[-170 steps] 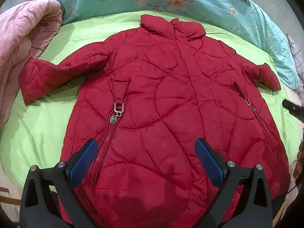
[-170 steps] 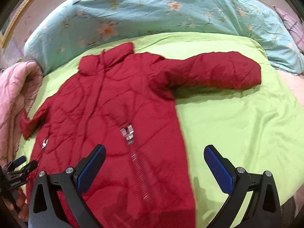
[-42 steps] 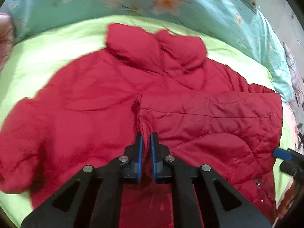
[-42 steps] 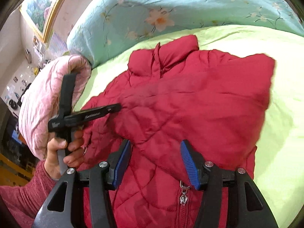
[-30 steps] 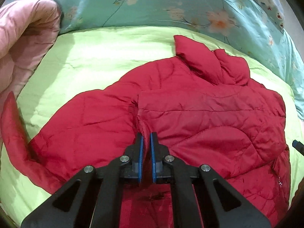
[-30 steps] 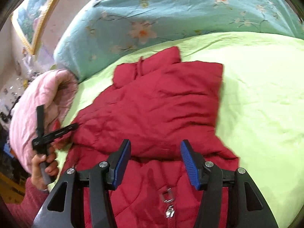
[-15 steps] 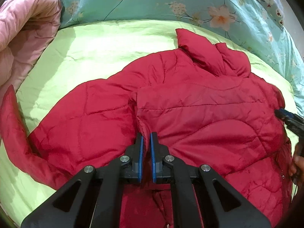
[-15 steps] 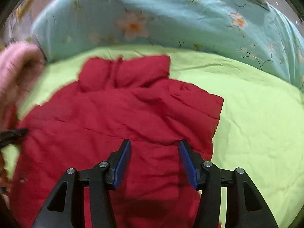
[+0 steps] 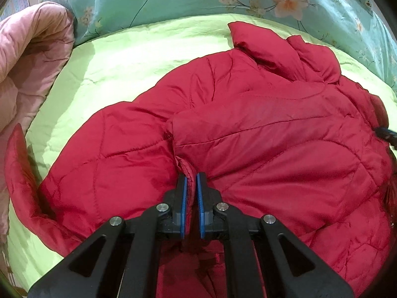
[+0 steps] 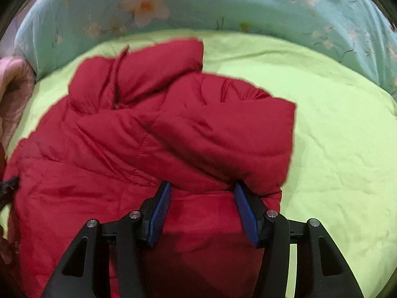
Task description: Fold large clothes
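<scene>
Quilted red padded coat (image 9: 260,134) lies on lime-green bedsheet (image 9: 129,57), one sleeve folded across its front. Left gripper (image 9: 190,176) pinches the cuff; right gripper (image 10: 202,186) is spread, apparently empty. Pink quilted blanket (image 9: 27,57) lies alongside, floral turquoise duvet (image 10: 223,2) beyond.

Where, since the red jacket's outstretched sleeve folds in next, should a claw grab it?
At the sleeve cuff of the red jacket, coming from the pink quilt side: that end curls up off the green sheet, probably giving a free edge.
</scene>
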A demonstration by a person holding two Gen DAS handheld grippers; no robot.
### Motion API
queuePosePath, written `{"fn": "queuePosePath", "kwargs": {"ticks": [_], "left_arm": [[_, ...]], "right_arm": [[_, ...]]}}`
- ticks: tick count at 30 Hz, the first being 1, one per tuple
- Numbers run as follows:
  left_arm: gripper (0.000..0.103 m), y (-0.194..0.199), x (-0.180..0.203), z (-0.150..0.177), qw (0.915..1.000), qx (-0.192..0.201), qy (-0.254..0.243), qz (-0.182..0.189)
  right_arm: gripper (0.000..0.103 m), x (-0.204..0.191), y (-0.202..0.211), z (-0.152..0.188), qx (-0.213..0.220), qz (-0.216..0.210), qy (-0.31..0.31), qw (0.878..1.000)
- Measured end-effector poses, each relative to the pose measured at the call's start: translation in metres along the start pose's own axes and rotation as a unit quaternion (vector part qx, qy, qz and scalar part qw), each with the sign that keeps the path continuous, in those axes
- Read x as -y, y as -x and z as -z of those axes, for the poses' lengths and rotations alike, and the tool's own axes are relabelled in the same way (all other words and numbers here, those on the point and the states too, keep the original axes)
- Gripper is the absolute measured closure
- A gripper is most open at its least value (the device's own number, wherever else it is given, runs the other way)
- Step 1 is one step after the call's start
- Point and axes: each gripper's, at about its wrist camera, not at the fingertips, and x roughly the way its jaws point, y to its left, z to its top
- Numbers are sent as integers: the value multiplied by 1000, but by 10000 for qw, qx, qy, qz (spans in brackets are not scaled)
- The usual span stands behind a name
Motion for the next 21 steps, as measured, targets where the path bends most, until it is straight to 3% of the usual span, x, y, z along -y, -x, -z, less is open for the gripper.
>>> {"fn": "queuePosePath", "kwargs": {"ticks": [4,7,9,12,18,21], "left_arm": [[96,-1,3,0,9999,-2,-58,-84],[96,-2,2,-1,10000,-7,-19,-67],[94,-2,0,0,10000,-17,18,-18],[93,2,-2,0,9999,-20,88,91],[93,28,-21,9,9975,14,556,436],[92,51,-36,20,9952,145,839,480]], "right_arm": [[48,-31,43,9,425,-363,328,9979],[48,-59,35,18,148,-559,687,9960],[49,-71,19,25,-67,-395,901,9951],[48,-69,-6,31,-381,-403,876,9946],[48,-67,-9,28,-403,-394,778,9954],[48,-58,1,27,-299,-593,534,9964]]}}
